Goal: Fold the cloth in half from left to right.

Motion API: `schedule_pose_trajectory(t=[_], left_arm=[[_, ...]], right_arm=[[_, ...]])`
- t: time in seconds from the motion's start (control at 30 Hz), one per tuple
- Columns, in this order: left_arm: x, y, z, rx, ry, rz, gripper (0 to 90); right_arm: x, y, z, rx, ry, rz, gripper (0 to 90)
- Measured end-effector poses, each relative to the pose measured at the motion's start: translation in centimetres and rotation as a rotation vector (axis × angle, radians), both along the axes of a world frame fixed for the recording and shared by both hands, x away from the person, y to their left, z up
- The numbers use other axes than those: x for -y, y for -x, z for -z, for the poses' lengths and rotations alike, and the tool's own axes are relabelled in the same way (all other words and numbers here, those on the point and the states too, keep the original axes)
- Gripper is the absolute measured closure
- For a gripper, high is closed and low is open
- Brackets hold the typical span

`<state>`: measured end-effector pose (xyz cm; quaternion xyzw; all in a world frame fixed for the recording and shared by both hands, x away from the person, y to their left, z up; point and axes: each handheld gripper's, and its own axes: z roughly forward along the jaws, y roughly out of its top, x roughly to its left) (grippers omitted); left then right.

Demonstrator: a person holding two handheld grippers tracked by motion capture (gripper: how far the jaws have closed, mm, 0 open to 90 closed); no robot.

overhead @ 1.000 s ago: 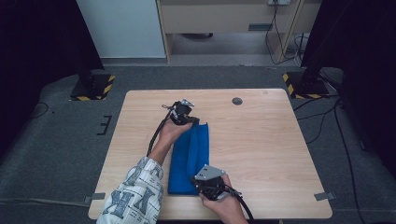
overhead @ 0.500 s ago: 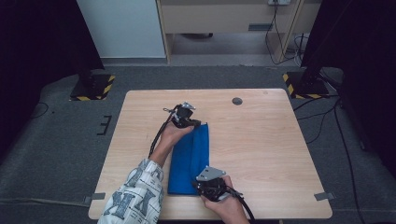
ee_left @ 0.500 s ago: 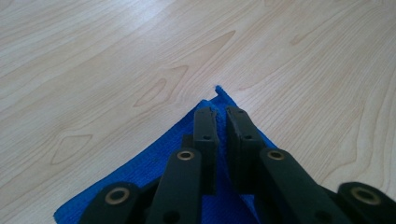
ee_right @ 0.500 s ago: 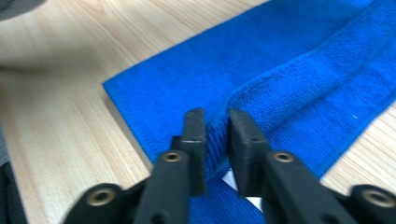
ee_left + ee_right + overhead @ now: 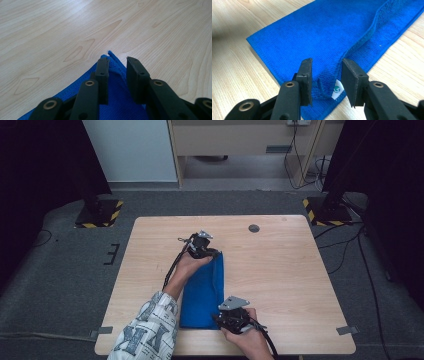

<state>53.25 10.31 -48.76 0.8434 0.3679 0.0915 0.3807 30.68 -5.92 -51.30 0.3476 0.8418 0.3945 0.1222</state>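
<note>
Cloth (image 5: 204, 292) (blue, folded) lies on the bench (image 5: 285, 265); left gripper (image 5: 117, 62) and right gripper (image 5: 325, 67) have just been opening, jaws apart over its corners.

Three cams: one fixed overhead, one riding each claw

The high view sits above the person's side and looks forward and down, far enough back to take in the whole counter (image 5: 280, 265) plus the floor around it. The left claw (image 5: 117, 62) cam looks along its own jaws, really close and low over the wood, at a corner of the blue cloth (image 5: 117, 105). The right claw (image 5: 325, 65) cam does the same at the cloth's other end. All three share that cloth and the counter top.
</note>
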Motion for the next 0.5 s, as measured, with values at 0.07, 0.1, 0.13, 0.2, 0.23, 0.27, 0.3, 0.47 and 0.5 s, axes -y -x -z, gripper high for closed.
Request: schedule_pose_trajectory(t=[0.07, 0.1, 0.13, 0.2, 0.23, 0.27, 0.3, 0.47, 0.5], left_arm=[[0.0, 0.0, 0.0, 0.002, 0.000, -0.003, 71.3], [0.0, 0.0, -0.1, 0.000, 0.009, -0.002, 70.1], [0.0, 0.0, -0.1, 0.000, 0.009, -0.002, 69.9], [0.0, 0.2, -0.3, 0.010, 0.006, -0.003, 67.6], [-0.1, 0.2, -0.4, 0.017, 0.013, -0.006, 66.1], [-0.1, 0.2, -0.4, 0.017, 0.013, -0.006, 64.2], [-0.1, 0.3, -0.6, 0.025, 0.020, -0.009, 60.4], [-1.0, 1.0, -1.8, 0.071, 0.032, -0.006, 49.3], [-1.0, 1.0, -1.8, 0.071, 0.032, -0.006, 46.7]], right_arm=[[0.1, 0.0, -0.1, 0.002, -0.001, 0.001, 62.6], [0.3, 0.0, -0.2, 0.004, 0.001, 0.005, 62.1], [0.3, 0.0, -0.2, 0.004, 0.001, 0.005, 62.1], [0.5, 0.0, -0.2, -0.008, 0.004, 0.004, 57.8], [0.5, 0.0, -0.3, -0.004, 0.008, 0.008, 56.1], [0.5, 0.0, -0.3, -0.004, 0.008, 0.008, 56.1], [0.6, -0.1, -0.3, -0.002, 0.011, 0.012, 50.8], [0.9, -0.5, -0.3, 0.017, 0.019, 0.025, 38.9], [1.0, -0.7, -0.3, 0.026, 0.016, 0.028, 36.9]])
